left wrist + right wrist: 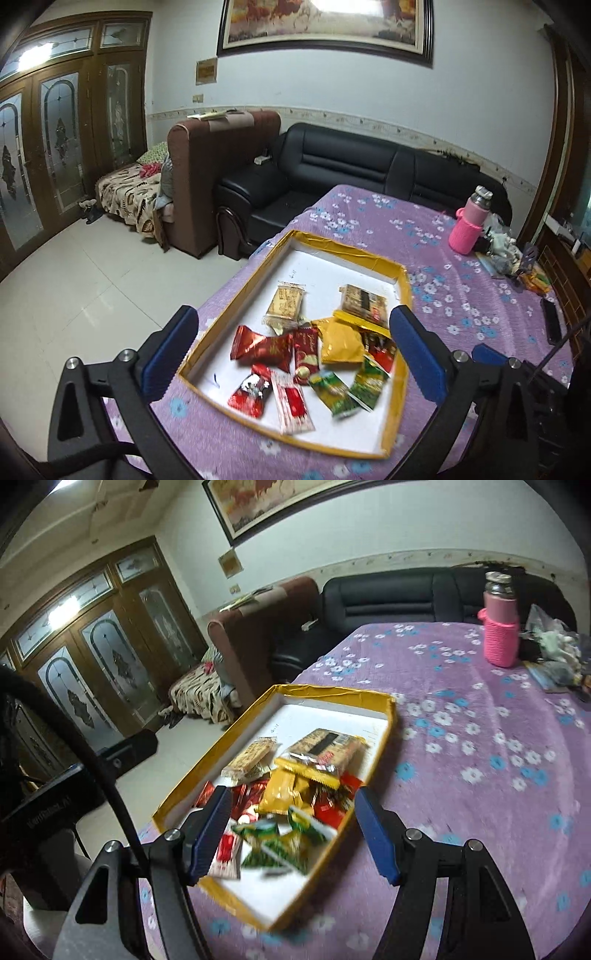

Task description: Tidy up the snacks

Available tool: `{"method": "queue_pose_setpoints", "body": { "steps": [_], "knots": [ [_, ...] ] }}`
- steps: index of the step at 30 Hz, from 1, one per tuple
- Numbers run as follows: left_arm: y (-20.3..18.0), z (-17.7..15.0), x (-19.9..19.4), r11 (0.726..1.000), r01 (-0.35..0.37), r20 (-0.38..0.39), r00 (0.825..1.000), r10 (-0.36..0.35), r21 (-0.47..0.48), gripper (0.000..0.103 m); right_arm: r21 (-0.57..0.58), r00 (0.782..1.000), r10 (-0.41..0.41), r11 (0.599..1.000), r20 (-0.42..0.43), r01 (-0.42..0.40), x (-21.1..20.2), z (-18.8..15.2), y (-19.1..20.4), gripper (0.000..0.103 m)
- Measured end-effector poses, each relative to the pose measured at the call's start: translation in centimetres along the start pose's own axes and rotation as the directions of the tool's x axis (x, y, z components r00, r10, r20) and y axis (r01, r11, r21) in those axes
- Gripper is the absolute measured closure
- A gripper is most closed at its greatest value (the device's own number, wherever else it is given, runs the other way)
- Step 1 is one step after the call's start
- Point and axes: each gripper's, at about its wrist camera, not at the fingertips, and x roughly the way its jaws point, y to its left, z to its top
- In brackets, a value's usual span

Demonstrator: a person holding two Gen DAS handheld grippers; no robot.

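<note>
A shallow yellow-rimmed box (236, 302) with a white floor lies on the purple flowered tablecloth (461, 295). Inside lie several wrapped snacks: red packets (264, 349), a yellow packet (340, 341), green packets (332, 393) and beige biscuit packs (286, 304). My left gripper (291, 354) is open and empty above the box, fingers either side of the pile. In the right wrist view my right gripper (291, 830) is open and empty over the near end of the box (207, 760), above the green packets (280, 838).
A pink bottle (469, 229) and a heap of small items (509, 251) stand at the table's far right. A dark remote-like object (550, 321) lies near the right edge. A black sofa (332, 177) and brown armchair (207, 177) stand beyond the table.
</note>
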Motion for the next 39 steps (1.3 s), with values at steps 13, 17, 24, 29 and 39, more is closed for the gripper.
{"method": "queue_pose_setpoints", "body": {
  "steps": [13, 17, 24, 29, 39],
  "knots": [
    [-2.0, -1.7, -9.7, 0.999, -0.054, 0.236, 0.97, 0.051, 0.005, 0.0, -0.035, 0.95, -0.101, 0.993, 0.297, 0.116, -11.1, -3.4, 1.0, 0.034],
    [-2.4, -2.9, -13.2, 0.99, -0.137, 0.349, 0.927, 0.138, -0.028, 0.0, -0.057, 0.885, -0.146, 0.98, 0.443, 0.19, -14.5, -4.4, 1.9, 0.029],
    [-2.2, -4.3, -11.4, 0.998, -0.065, 0.225, 0.972, 0.064, -0.002, 0.0, -0.158, 0.889, -0.164, 0.955, 0.428, 0.252, -13.7, -5.9, 3.7, 0.022],
    [-1.5, -5.0, -9.2, 0.999, -0.021, 0.101, 0.995, 0.024, -0.035, 0.0, -0.209, 0.94, -0.141, 0.955, 0.31, 0.212, -11.0, -7.6, 4.2, 0.022],
    [-1.5, -6.1, -6.7, 0.998, -0.058, 0.022, 0.998, 0.058, -0.023, 0.0, -0.242, 0.968, -0.127, 0.954, 0.214, 0.179, -8.8, -9.0, 4.9, 0.022]
  ]
}}
